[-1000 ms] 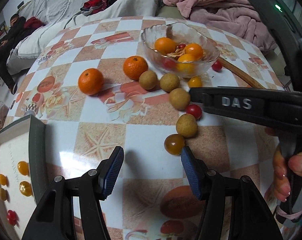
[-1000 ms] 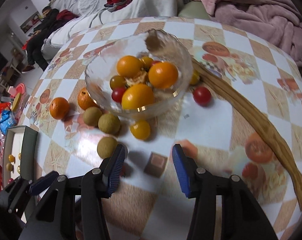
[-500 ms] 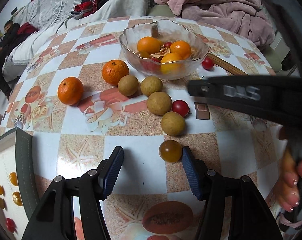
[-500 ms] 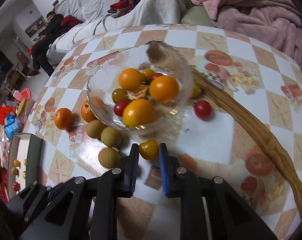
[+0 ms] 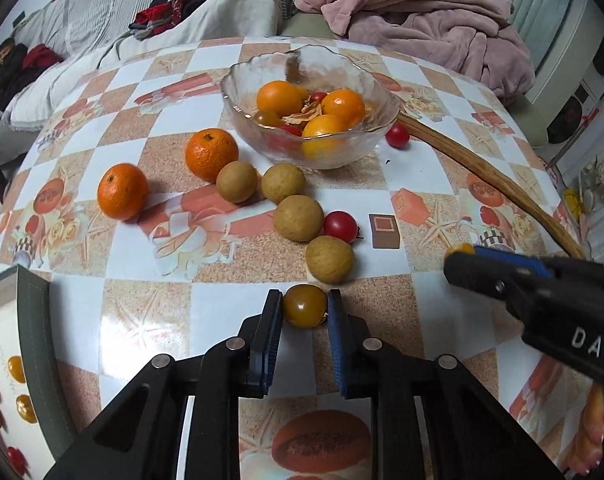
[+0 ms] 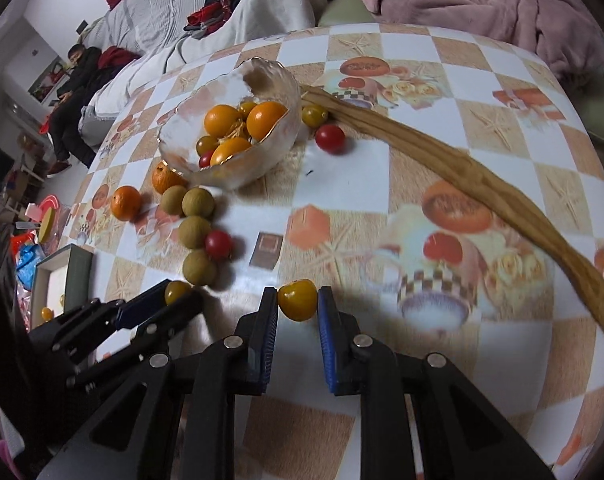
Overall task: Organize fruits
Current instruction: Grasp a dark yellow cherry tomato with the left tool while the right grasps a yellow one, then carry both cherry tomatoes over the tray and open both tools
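Note:
My left gripper (image 5: 304, 308) is shut on a brownish-yellow cherry tomato (image 5: 304, 306) at the table surface. It also shows in the right wrist view (image 6: 170, 298). My right gripper (image 6: 298, 300) is shut on a yellow cherry tomato (image 6: 297, 299) and holds it above the table; it shows in the left wrist view (image 5: 462, 256). A glass bowl (image 5: 350, 148) holds oranges and small tomatoes. Two mandarins (image 5: 123, 191), several longans (image 5: 298, 218) and a red cherry tomato (image 5: 341, 227) lie in front of the bowl.
A grey-rimmed tray (image 5: 34, 344) with small tomatoes stands at the left edge. A long wooden strip (image 5: 482, 172) curves along the right side. A red tomato (image 5: 397, 135) lies beside the bowl. Pink blanket (image 5: 422, 12) and bedding lie beyond the table.
My left gripper closed on the brownish-yellow tomato. My right gripper, shut on the yellow tomato, drew back from the bowl toward the near right.

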A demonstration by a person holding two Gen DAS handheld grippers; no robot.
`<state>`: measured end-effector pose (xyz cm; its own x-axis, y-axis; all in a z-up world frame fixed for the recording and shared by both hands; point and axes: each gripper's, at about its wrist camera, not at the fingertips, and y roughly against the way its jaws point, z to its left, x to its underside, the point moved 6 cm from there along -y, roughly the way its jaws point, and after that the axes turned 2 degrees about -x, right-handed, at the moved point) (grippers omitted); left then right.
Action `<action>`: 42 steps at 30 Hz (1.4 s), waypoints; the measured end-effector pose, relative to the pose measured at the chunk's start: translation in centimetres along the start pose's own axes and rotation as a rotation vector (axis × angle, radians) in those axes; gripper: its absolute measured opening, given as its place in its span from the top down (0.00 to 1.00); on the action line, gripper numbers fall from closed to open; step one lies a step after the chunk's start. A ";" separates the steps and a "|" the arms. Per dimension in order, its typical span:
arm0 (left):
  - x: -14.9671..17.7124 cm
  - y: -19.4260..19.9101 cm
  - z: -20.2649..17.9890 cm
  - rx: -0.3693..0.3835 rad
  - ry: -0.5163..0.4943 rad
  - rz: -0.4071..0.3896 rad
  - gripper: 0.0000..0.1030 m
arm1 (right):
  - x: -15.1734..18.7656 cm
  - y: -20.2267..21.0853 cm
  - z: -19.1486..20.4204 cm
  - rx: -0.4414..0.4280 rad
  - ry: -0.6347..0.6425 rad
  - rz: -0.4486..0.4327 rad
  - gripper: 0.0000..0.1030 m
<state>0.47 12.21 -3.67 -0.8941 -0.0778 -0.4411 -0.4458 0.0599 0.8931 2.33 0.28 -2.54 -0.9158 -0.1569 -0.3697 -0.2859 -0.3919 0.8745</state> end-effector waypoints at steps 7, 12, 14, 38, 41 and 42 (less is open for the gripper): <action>1.1 2.3 1.7 0.005 0.026 -0.011 0.77 | 1.2 0.8 1.9 -0.016 0.007 0.005 0.79; 1.8 4.6 4.0 0.008 0.061 -0.038 0.77 | 1.7 0.8 4.5 -0.023 0.045 0.012 0.79; 2.1 5.3 5.1 0.007 0.078 -0.047 0.77 | 1.9 0.7 5.8 -0.028 0.059 0.015 0.79; 6.3 10.5 27.3 -0.252 0.254 -0.054 0.77 | 2.3 -6.0 28.4 -0.188 0.288 0.113 0.79; 6.3 9.5 28.9 -0.266 0.262 -0.035 0.77 | 2.2 -7.6 29.6 -0.175 0.306 0.132 0.79; 6.2 9.3 29.2 -0.266 0.264 -0.033 0.77 | 2.1 -8.1 29.9 -0.167 0.312 0.138 0.79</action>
<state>-10.50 41.34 -0.70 -0.8224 -0.3310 -0.4627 -0.4161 -0.2046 0.8860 -5.74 30.27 -1.03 -0.8053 -0.4769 -0.3522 -0.0920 -0.4863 0.8689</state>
